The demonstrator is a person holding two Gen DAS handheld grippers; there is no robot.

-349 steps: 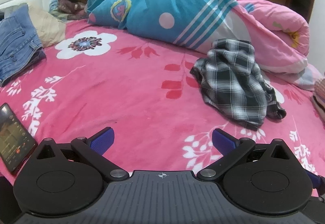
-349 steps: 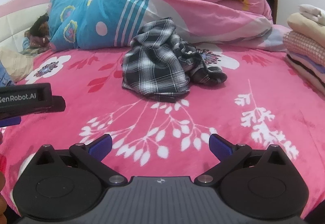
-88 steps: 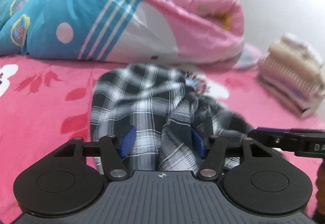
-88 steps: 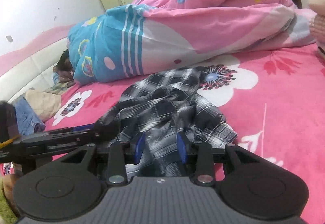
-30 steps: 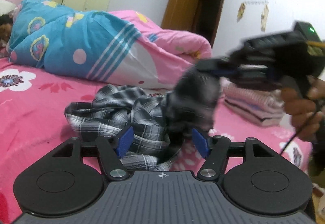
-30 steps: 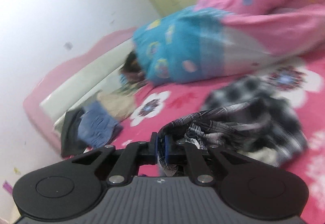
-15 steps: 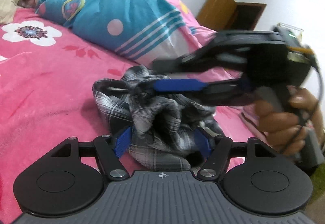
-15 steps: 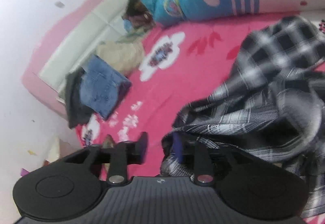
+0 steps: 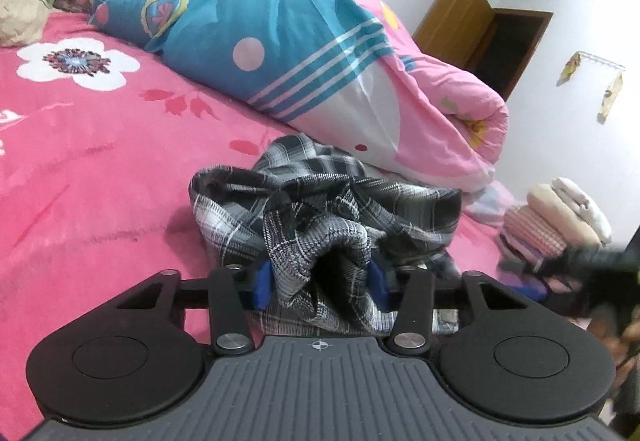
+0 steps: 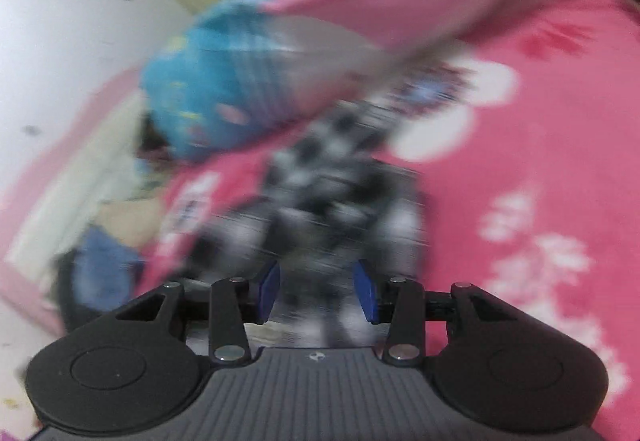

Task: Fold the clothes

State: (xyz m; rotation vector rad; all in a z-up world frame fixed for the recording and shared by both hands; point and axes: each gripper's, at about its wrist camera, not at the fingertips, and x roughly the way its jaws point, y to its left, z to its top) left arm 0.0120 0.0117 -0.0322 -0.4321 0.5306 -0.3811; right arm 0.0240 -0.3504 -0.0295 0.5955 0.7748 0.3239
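Observation:
A black-and-white plaid shirt (image 9: 328,193) lies crumpled in a heap on the pink flowered bedspread (image 9: 100,169). My left gripper (image 9: 320,281) is at its near edge, jaws closing, and a bunched fold of the cloth fills the gap and touches both blue pads. In the left wrist view my right gripper (image 9: 516,275) is a dark blur low at the right, clear of the shirt, with a hand behind it. The right wrist view is smeared by motion. There the right gripper (image 10: 316,291) has its jaws opening with nothing gripped, and the shirt (image 10: 340,193) lies beyond the fingertips.
A person sleeps under a blue and pink quilt (image 9: 248,29) along the far side of the bed. A stack of folded clothes (image 9: 556,221) sits at the right. Blurred jeans (image 10: 104,269) lie at the left. A brown door (image 9: 460,17) stands behind.
The right gripper let go of the shirt and swung away to the low right. The shirt sank back into a heap. The left jaws closed in on a bunch of the cloth.

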